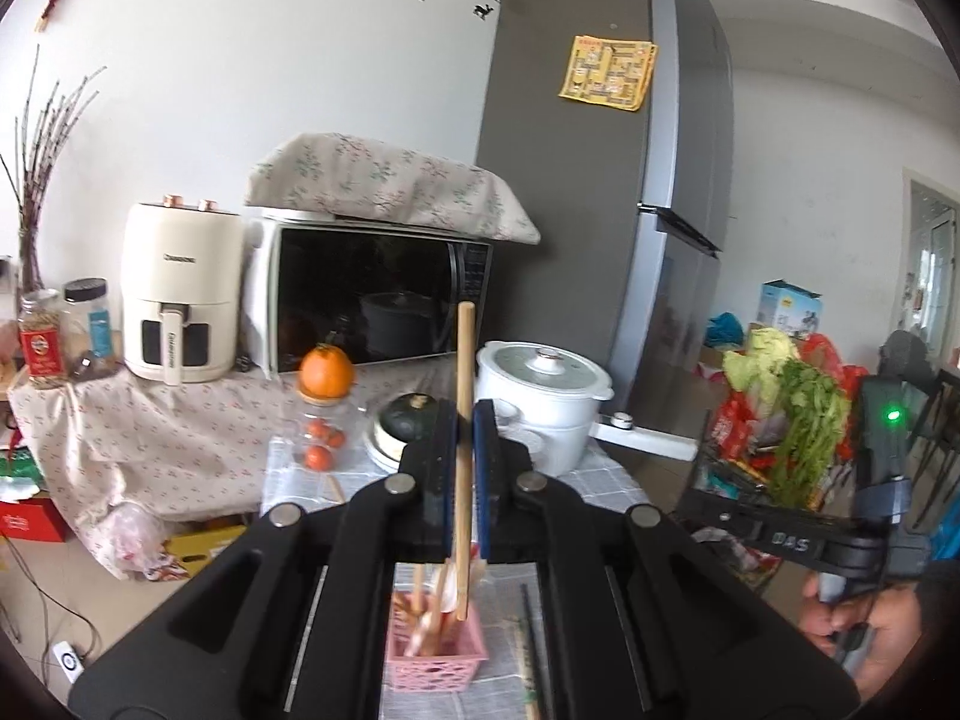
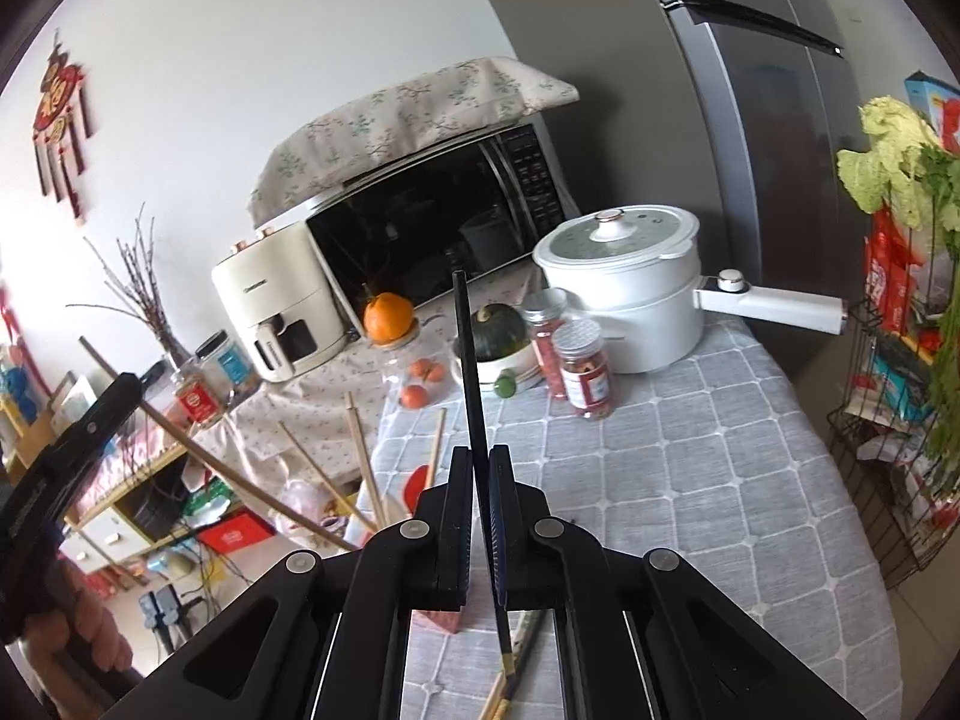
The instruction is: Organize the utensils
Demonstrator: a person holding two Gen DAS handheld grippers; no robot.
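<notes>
The left gripper point(image 1: 463, 420) has its jaws closed to a narrow slit around a pale wooden chopstick point(image 1: 463, 420), which stands nearly upright between the pads, its top well above the fingertips. Its lower end dips into a pink slotted basket point(image 1: 436, 657) just below the jaws, where other light wooden sticks already lean. A dark chopstick point(image 1: 534, 642) lies on the checked desk cloth point(image 1: 600, 480) just right of the basket.

The right gripper point(image 2: 478, 462) has its jaws pinched almost together on a thin black chopstick point(image 2: 468, 360); it runs up past the fingertips and down beneath the jaws toward the desk, where more sticks lie.

Only the right wrist view shows several wooden chopsticks point(image 2: 360, 456) fanning out to the left of the jaws, along with the left gripper's body at the frame edge. Beyond the jaws stand two red-filled jars point(image 2: 585, 372), a white pot point(image 2: 624, 276), an orange point(image 2: 388, 316) and a microwave point(image 2: 432, 222).
</notes>
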